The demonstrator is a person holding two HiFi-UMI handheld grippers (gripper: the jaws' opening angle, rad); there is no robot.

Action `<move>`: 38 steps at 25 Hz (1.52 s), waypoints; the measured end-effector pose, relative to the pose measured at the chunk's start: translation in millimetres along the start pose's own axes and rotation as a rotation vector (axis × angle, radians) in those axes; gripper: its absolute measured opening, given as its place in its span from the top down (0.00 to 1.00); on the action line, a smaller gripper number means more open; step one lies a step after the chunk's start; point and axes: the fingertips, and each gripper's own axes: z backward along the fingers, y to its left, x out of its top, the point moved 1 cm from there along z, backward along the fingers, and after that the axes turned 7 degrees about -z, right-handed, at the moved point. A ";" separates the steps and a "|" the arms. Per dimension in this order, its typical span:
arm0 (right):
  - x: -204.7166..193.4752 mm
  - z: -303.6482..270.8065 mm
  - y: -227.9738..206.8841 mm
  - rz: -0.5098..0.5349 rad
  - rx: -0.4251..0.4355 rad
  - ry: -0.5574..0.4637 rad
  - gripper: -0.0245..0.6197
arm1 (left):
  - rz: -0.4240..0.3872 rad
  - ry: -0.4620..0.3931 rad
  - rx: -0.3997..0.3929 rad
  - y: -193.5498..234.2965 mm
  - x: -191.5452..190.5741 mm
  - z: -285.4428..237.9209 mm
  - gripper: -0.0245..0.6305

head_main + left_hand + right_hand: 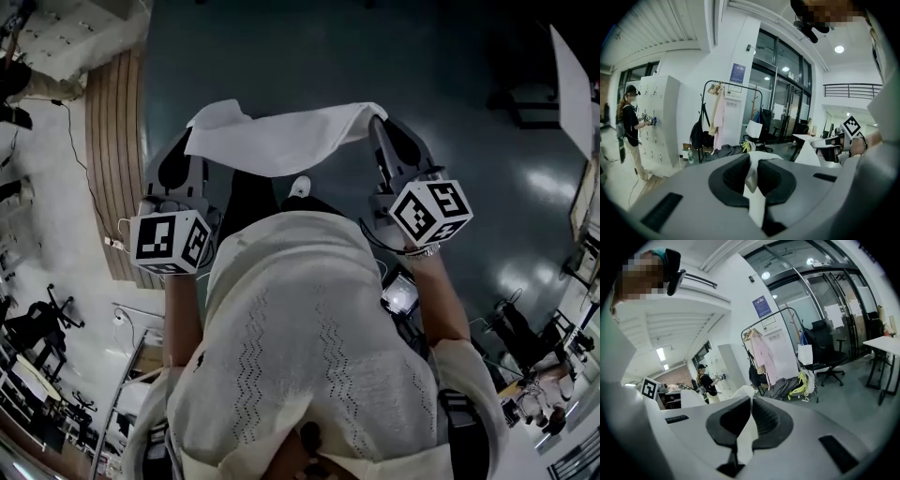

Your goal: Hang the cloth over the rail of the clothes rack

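Note:
A white cloth [281,141] stretches between my two grippers in front of the person's body, above the dark floor. My left gripper [192,133] is shut on the cloth's left end [752,180], which is pinched between the dark pads. My right gripper [375,122] is shut on the right end [746,434]. The clothes rack, a black frame with a top rail [736,85], stands some way ahead by the white wall. Its rail [771,316] also shows in the right gripper view, with a pink garment [761,355] hanging from it.
Bags and a yellow item [801,383] lie at the rack's foot. A person [630,126] stands at white lockers [658,122] on the left. Office chairs [829,364] and a table [883,345] stand to the right. A wooden strip [112,141] runs along the floor at left.

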 end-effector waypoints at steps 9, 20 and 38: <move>81.9 -132.0 -25.9 -0.070 -0.140 -0.037 0.92 | -0.039 0.026 -0.097 106.0 55.8 -143.9 0.94; 165.8 -200.9 -54.7 -0.108 -0.248 -0.141 0.92 | -0.091 0.023 -0.140 186.5 118.5 -246.3 0.94; 313.5 -304.2 -234.1 0.029 -0.098 -0.144 0.92 | -0.116 -0.020 0.036 146.6 192.7 -423.3 0.94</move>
